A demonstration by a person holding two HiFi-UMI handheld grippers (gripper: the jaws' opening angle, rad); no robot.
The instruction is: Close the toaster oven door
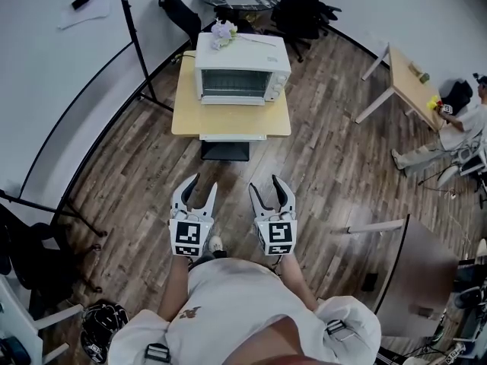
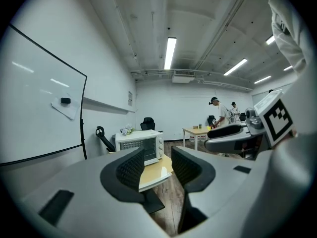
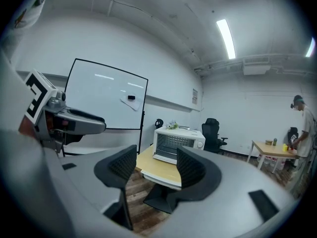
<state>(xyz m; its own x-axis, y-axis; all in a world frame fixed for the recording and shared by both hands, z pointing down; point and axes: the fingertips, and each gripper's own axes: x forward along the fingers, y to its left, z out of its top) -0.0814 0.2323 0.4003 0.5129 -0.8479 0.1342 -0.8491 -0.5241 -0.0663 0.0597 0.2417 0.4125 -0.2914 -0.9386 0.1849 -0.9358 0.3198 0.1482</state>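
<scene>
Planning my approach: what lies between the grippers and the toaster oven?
Head view: just bare wooden floor, then the front of the yellow table holding the toaster oven.

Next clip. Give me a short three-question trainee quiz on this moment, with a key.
1. True or false: the right gripper is touching the toaster oven.
2. What lies on top of the toaster oven? A) a kettle B) a bunch of flowers C) a book
3. Fill in: the toaster oven stands on a small wooden ___.
Key: 1 false, it is held well short of the oven; 2 B; 3 table.
</scene>
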